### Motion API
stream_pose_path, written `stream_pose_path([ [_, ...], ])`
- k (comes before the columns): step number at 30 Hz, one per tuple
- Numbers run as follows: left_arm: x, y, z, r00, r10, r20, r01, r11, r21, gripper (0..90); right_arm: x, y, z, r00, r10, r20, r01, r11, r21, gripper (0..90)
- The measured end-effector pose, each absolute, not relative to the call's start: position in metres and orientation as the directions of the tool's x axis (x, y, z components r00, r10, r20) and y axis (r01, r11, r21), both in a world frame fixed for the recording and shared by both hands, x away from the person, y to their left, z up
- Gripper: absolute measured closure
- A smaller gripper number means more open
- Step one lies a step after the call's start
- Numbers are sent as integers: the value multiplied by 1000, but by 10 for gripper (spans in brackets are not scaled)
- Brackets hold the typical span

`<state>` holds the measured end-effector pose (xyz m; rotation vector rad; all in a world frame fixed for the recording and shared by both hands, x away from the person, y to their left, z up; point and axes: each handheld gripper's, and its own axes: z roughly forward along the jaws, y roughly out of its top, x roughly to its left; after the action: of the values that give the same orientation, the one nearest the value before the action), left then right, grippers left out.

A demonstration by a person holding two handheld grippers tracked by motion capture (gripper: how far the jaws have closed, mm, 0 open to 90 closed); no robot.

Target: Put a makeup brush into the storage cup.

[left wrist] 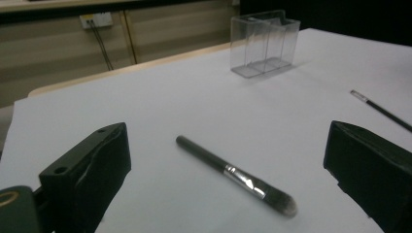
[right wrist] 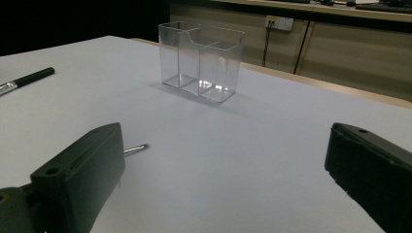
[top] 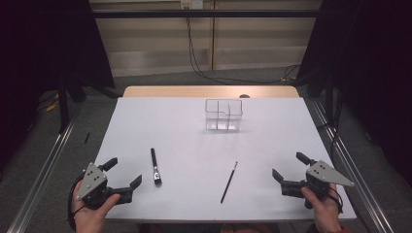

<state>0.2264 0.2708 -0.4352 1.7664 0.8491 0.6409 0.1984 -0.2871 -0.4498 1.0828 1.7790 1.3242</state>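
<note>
We see a matt white surface, paper-smooth, with a bare wood edge at the far side. The divided organiser looks like clear glossy plastic. The makeup brush has a matt black handle, a shiny metal ferrule and soft bristles. Both tools' jaws look like matt black plastic.

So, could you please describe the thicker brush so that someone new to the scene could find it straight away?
Start at the white table with the clear box at its far side. Nearer the person, two brushes lie flat; the thick brush is the one just ahead of the open left gripper. It has a stout black handle, a silver collar and a full bristle head, unlike the thin brush.
</note>
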Motion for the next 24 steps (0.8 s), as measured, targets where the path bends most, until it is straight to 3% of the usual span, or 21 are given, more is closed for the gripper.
stream_pose_path([
  [24, 230, 259, -435, 652, 758, 12, 261, -239, 935, 43, 200, -283, -451, -466, 885, -9, 236, 134, 963, 7],
])
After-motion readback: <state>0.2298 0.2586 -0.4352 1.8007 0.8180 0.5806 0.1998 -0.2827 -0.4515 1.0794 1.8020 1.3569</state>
